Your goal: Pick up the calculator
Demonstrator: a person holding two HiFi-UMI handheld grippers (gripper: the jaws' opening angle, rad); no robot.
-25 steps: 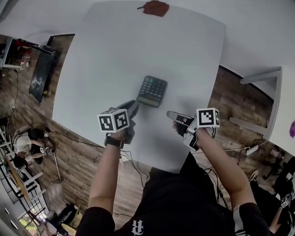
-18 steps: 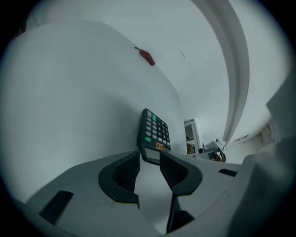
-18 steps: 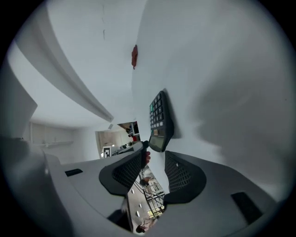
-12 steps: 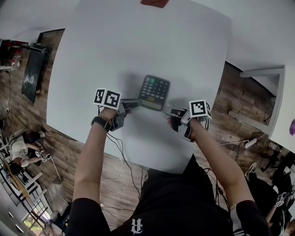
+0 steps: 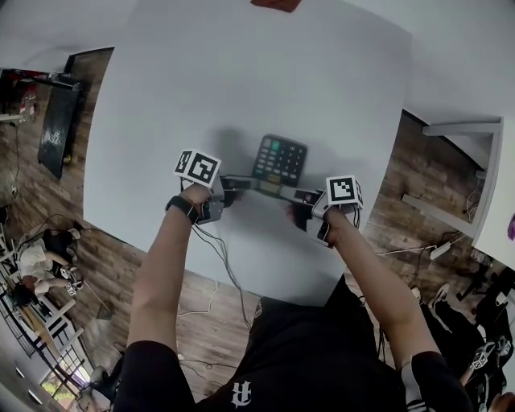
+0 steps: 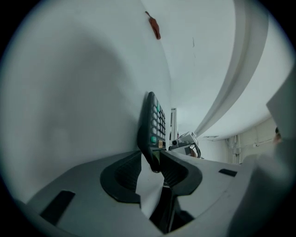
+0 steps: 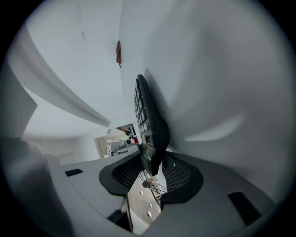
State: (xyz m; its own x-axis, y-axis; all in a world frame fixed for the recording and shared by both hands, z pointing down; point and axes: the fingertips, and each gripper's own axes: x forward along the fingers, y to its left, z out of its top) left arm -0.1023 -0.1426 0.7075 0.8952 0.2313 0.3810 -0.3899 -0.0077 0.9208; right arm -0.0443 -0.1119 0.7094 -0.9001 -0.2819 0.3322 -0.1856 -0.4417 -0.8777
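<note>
A dark calculator with green keys lies flat on the white table. My left gripper has come in low from the left at its near left corner, and my right gripper at its near right corner. In the left gripper view the calculator has its corner between the open jaws of the left gripper, with a gap on one side. In the right gripper view the calculator likewise sits between the spread pads of the right gripper, not clamped.
A red-brown object lies at the table's far edge. A second white table stands to the right across a strip of wooden floor. A black case and cables lie on the floor at left.
Both grippers have come down and forward from the near table edge to the calculator's near corners. The left one has turned from tilted to nearly level.
</note>
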